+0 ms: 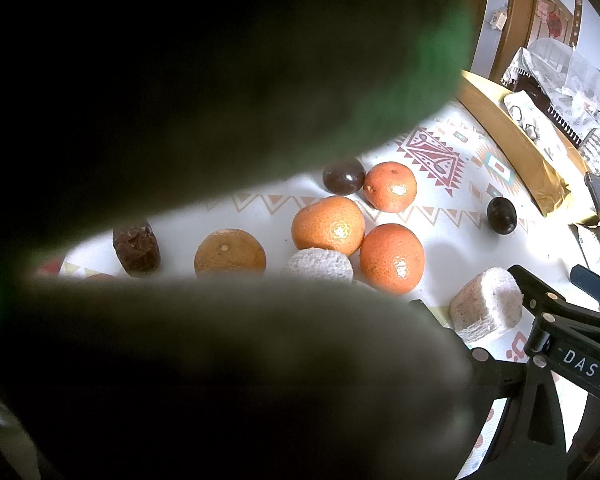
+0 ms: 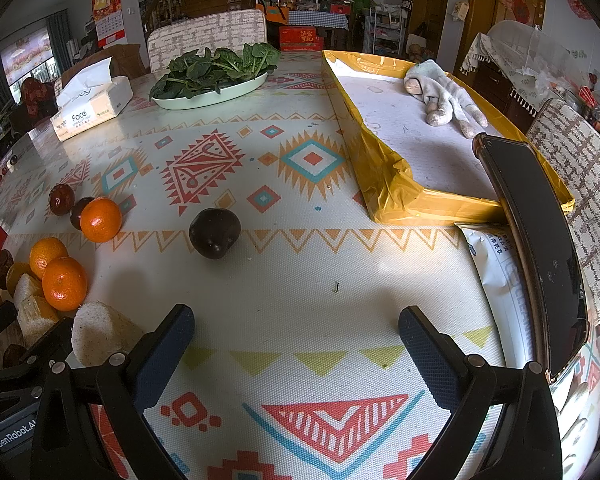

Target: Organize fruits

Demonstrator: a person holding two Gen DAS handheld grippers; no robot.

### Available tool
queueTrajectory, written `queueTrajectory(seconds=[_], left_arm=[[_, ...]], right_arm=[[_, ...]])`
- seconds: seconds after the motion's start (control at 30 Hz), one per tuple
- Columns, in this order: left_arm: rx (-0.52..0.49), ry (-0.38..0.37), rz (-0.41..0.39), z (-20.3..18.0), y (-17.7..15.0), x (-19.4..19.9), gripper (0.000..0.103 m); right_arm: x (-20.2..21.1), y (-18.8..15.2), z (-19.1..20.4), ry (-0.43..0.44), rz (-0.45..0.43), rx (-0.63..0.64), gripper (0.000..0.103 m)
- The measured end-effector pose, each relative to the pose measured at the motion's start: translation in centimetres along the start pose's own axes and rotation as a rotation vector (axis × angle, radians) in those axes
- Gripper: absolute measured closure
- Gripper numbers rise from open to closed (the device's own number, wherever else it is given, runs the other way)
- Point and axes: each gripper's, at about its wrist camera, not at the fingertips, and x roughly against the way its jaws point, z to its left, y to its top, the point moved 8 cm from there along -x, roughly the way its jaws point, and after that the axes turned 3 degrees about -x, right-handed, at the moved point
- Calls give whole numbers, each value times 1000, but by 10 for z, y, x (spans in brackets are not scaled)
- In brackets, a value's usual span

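Dark plum [image 2: 214, 233] upright, stem end facing right hand-held gripper [image 2: 296, 334].

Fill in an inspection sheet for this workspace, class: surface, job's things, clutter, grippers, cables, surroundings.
Surface: table under a patterned cloth.
Job's things: oranges and dark fruits loose at the left; pale chunks beside them.
Clutter: tissue pack, plate of greens, yellow tray holding a soft toy, phone.
Grippers: right gripper open, empty; left gripper view mostly blocked by something dark, state unclear.
Cables: nothing seen.
Surroundings: chair, stairs, stacked boxes.
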Motion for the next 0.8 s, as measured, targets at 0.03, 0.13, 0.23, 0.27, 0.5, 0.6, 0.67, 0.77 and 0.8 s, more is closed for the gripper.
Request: queueTrajectory(seconds=[0.03, 0.13, 0.23, 0.27, 0.5, 0.6, 0.67, 0.77, 0.8], left_arm=[[0, 0, 0, -3, 0, 0, 0], [0, 0, 1, -13, 0, 1, 0], [0, 0, 1, -24, 0, 2, 0], [0, 0, 1, -28, 1, 2, 0], [0, 0, -2, -60, 2, 4, 0], [1, -3, -1, 7, -10, -26, 0], [2, -3, -2, 12, -13, -22, 0], [2, -4, -2, 16, -13, -18, 0], [2, -4, -2, 17, -13, -17, 0]], right_arm=[[0, 0, 0, 0, 0, 0, 0], [0, 0, 0, 0, 0, 0, 0], [0, 0, 0, 0, 0, 0, 0], [0, 0, 0, 0, 0, 0, 0], [0, 0, 0, 0, 0, 0, 0], [0, 0, 0, 0, 0, 0, 0], [0, 0, 0, 0, 0, 0, 0], [0, 0, 0, 0, 0, 0, 0], [0, 0, 0, 0, 0, 0, 0]])
